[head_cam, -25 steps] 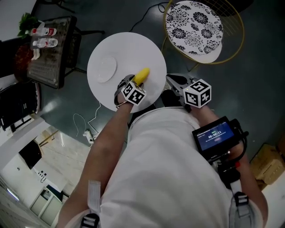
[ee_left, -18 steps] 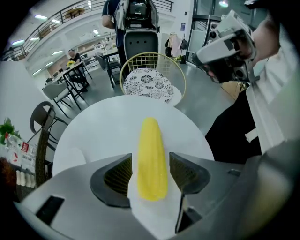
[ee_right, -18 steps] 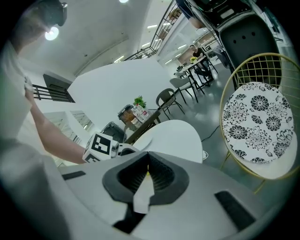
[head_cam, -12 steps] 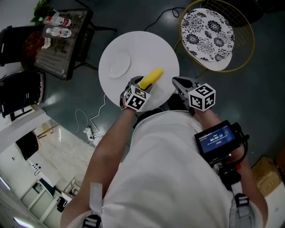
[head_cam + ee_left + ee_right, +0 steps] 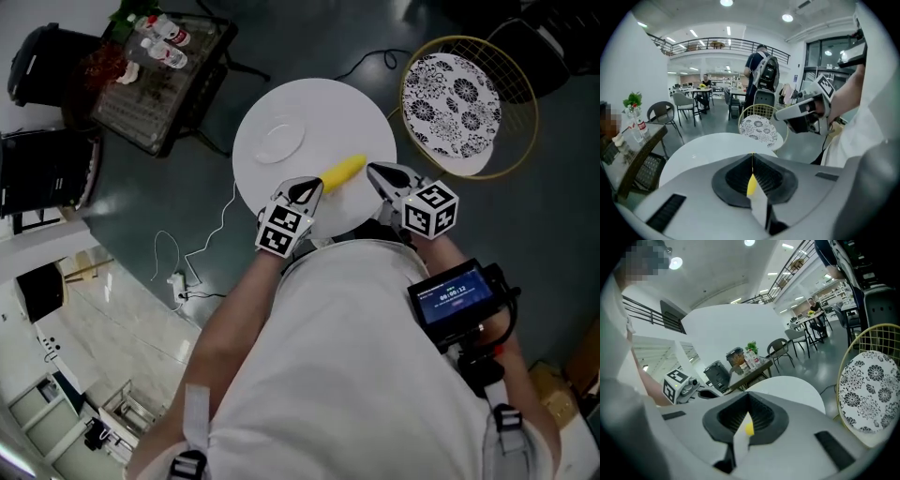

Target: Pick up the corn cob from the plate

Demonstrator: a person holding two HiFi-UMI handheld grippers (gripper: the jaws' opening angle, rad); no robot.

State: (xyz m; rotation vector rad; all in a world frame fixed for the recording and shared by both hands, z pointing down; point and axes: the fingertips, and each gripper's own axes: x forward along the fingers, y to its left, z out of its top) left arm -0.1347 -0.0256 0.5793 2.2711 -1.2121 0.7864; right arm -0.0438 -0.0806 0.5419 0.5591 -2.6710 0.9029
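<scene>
The yellow corn cob (image 5: 342,172) lies on the round white table (image 5: 319,112), near its front edge and clear of the empty white plate (image 5: 278,139). My left gripper (image 5: 312,187) hovers over the cob's near-left end. Its jaws meet in the left gripper view (image 5: 752,159), and I see nothing held between them. My right gripper (image 5: 373,169) is just right of the cob, with its jaws also together (image 5: 748,397). Both gripper views show a small yellow sliver at the jaws' base; I cannot tell what it is. The cob itself is hidden in both of those views.
A gold wire chair with a patterned cushion (image 5: 459,98) stands right of the table. A dark side table with bottles and a plant (image 5: 159,70) and a black chair (image 5: 47,61) are at the left. A cable (image 5: 178,262) trails on the floor. People stand far off (image 5: 761,70).
My left gripper has lifted away from the cob and its open jaws have shut. The cob has stayed on the table. My right gripper has risen and moved closer to the cob.
</scene>
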